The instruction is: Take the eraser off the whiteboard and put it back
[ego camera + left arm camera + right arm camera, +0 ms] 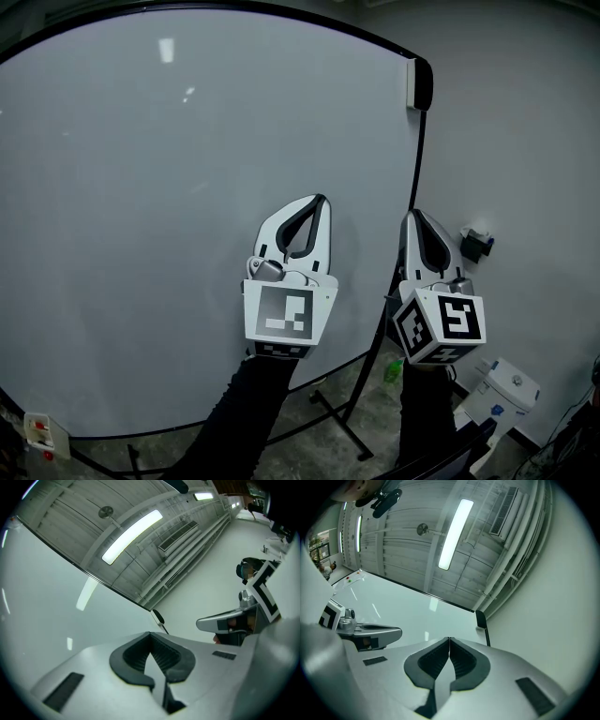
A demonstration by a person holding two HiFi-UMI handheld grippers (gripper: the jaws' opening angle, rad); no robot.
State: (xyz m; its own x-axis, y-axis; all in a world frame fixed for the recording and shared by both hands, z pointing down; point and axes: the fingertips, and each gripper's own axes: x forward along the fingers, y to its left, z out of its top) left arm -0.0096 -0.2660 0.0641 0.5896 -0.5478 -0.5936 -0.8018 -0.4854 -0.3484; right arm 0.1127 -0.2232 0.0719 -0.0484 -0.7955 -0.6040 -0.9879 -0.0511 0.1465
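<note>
- Whiteboard (141, 216): large, black-framed, surface blank, fills most of the head view
- Eraser (419, 84): small dark block with a pale side, at the board's upper right corner, against the frame; also seen at that corner in the right gripper view (480, 619)
- Left gripper (319, 200): raised in front of the board's lower right area, pointing up; its own view shows the finger tips closed together with nothing between them
- Right gripper (413, 215): just beside the left one, over the board's right frame edge; fingers closed tip to tip, empty
- Both grippers sit well below the eraser, neither touching it
- White container (507, 392): on the floor at lower right, beside the board's stand
</note>
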